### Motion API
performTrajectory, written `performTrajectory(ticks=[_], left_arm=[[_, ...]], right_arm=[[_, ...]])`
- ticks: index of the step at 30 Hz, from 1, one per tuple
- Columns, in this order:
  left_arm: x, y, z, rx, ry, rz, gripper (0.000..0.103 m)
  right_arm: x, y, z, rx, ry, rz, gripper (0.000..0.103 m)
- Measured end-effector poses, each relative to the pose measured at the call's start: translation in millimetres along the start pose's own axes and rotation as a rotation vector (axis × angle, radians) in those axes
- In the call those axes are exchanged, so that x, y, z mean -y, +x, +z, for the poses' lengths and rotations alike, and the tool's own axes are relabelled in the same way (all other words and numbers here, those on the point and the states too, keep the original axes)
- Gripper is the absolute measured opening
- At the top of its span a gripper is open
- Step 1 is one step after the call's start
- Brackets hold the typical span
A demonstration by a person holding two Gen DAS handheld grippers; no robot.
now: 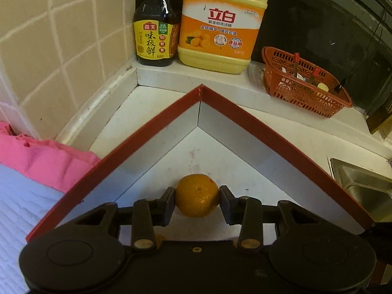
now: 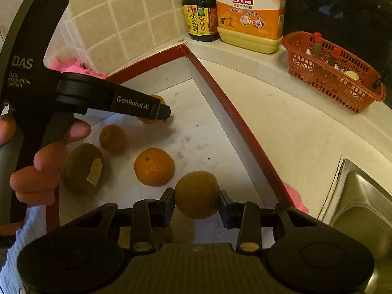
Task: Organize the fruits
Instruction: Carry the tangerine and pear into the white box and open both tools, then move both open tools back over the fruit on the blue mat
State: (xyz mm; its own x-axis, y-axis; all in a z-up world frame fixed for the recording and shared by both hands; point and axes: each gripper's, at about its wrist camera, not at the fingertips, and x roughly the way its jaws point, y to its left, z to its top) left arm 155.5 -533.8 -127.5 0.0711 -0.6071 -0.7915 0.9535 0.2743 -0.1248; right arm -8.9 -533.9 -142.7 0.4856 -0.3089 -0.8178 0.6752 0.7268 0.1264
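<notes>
A red-rimmed white box (image 1: 156,125) lies on the counter; it also shows in the right wrist view (image 2: 220,98). My left gripper (image 1: 197,202) is shut on a small orange (image 1: 197,194) low inside the box, near its far corner. In the right wrist view the left gripper (image 2: 161,111) hides most of that orange (image 2: 149,120). My right gripper (image 2: 197,202) is shut on a brownish round fruit (image 2: 197,194) over the box. Inside the box lie an orange (image 2: 154,166), a small brownish fruit (image 2: 112,137) and a kiwi with a sticker (image 2: 83,169).
A soy sauce bottle (image 1: 155,34) and a yellow detergent jug (image 1: 220,24) stand on the back ledge. A red basket (image 1: 306,83) sits to their right. A steel sink (image 2: 362,203) lies at the right. Pink cloth (image 1: 44,156) lies left of the box, by the tiled wall.
</notes>
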Motion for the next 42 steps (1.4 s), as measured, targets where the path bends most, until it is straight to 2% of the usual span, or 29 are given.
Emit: performTrajectory(ticks=[9,11,13,19,22,25,30,35,37,42], left_arm=[[1.3,6.1,0.0,-0.038,0.002,0.007,0.048],[0.5,5.5,-0.4,-0.039,0.000,-0.008,0.053],[0.4,4.0,-1.7,-0.036,-0.005,-0.020,0.069],[3.3,-10.6,-6.3,-0.020,0.010,0.008,0.070],[2.9,-26.4,-7.8,0.003,0.007,0.018,0.072],[0.4,-46.1,-10.5,0.031,-0.004,0.016,0.074],[-0.7,-92.7,-23.3,0.094,-0.024,0.044,0.074],[-4.1,-153.8,-44.6,0.180,-0.062,0.076,0.075],[-5.4,-180.2,-55.8,0.219,-0.078,0.098,0.075],[-1.5,-251.5,-89.8,0.314,-0.126,0.282,0.076]], right_arm=[[0.6,0.0,0.6,0.004,0.003,-0.001,0.041],[0.8,0.0,0.5,0.001,-0.002,-0.003,0.042],[0.4,-0.4,0.5,-0.004,-0.008,-0.007,0.042],[-2.7,-13.9,1.8,0.031,-0.025,-0.027,0.044],[-6.6,-25.0,2.1,0.061,-0.049,-0.042,0.048],[-9.8,-38.2,2.7,0.094,-0.061,-0.050,0.054],[-20.4,-67.8,4.7,0.167,-0.076,-0.069,0.080],[-35.6,-105.1,6.7,0.246,-0.058,-0.047,0.095],[-43.9,-116.9,5.0,0.270,-0.057,-0.034,0.097],[-71.7,-141.8,-0.7,0.300,-0.085,-0.047,0.098]])
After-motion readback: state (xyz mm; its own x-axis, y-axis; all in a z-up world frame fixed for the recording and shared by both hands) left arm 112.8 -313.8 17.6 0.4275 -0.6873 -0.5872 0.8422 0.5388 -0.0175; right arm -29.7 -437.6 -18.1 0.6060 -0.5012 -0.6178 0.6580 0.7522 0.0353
